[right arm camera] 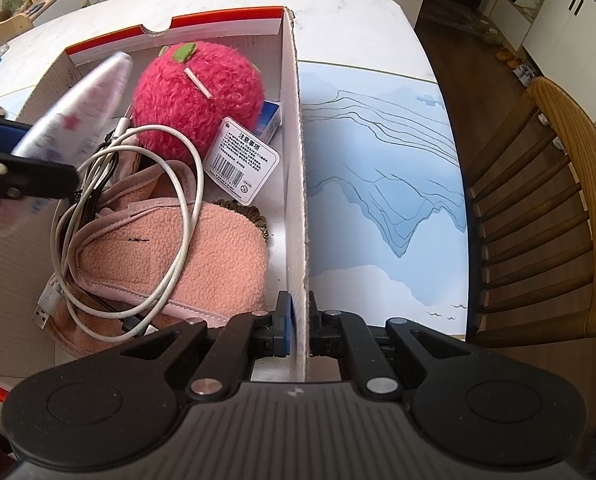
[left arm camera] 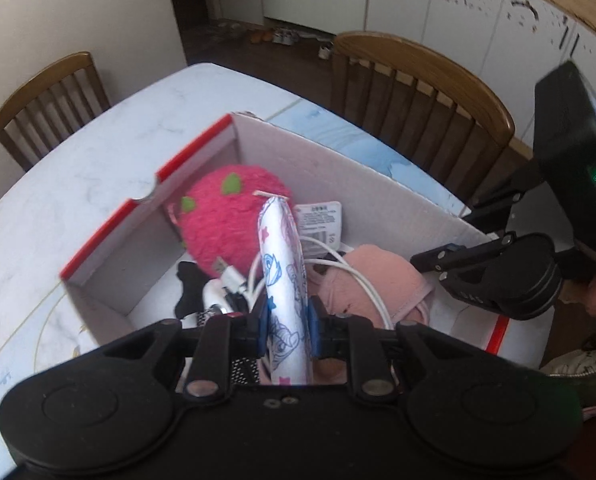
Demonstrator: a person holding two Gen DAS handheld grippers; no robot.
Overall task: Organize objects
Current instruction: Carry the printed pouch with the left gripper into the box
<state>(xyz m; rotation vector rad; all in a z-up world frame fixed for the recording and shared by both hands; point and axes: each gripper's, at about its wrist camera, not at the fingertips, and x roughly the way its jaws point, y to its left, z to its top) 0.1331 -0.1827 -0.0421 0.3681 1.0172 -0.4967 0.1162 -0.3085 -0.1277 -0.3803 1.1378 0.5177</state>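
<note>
- The table, pale marble-look top, carries a blue mountain-print mat at 3 o'clock of the box; wooden chairs stand round it.
- The cardboard box, red-edged and open-topped, sits on the table with everything else inside it.
- A pink fleece slipper lies in the box's near half, at 6 o'clock of the plush.
- A red strawberry plush with green patches fills the far corner – its barcode tag hangs at 5 o'clock.
- A white USB cable loops loosely over the slipper.
- The left gripper hovers over the box, pads pressed on a printed tube-shaped packet that points away to 12 o'clock.
- The right gripper is clamped narrowly on the box's right wall – one finger inside, one outside.
</note>
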